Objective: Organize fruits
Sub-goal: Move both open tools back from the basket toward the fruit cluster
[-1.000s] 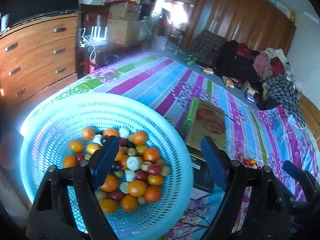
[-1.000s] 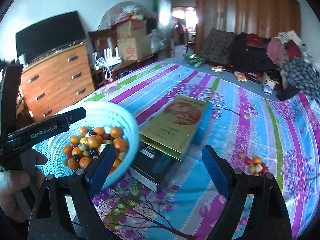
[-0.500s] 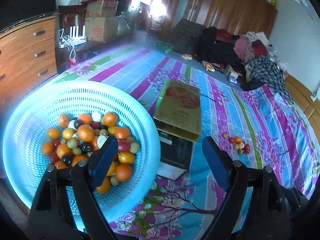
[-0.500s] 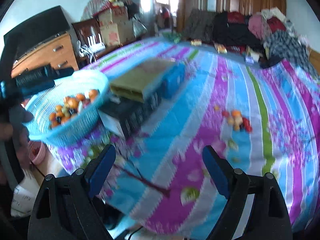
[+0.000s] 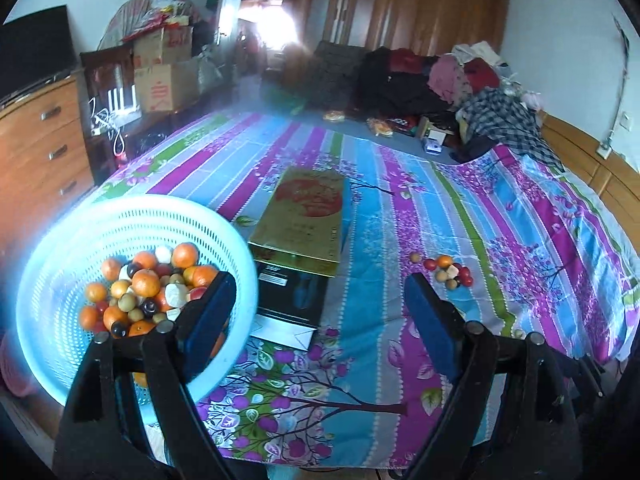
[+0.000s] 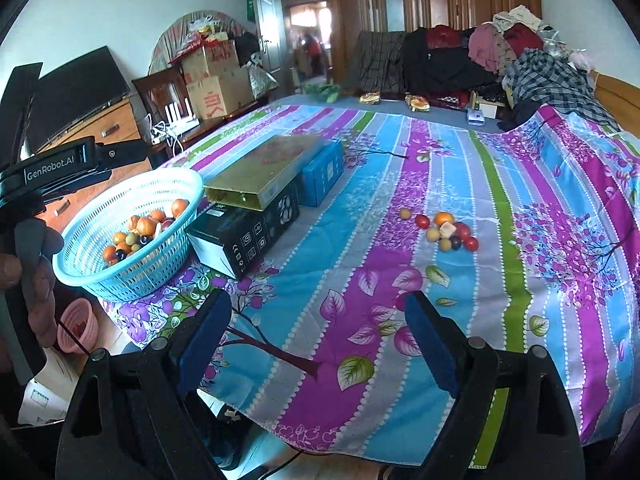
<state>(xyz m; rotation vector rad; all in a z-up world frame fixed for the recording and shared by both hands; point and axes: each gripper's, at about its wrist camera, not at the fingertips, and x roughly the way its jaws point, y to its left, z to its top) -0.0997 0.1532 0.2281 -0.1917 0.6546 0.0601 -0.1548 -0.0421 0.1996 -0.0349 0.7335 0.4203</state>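
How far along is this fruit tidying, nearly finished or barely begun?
Partly done, it seems: the blue basket already holds a heap of fruit. Nothing is in hand, since the left gripper and right gripper are both open and empty. A small cluster of loose fruit still lies on the bedspread.

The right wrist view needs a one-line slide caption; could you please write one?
Open right gripper above a floral bedsheet, with loose fruits ahead and a blue basket of fruit left.
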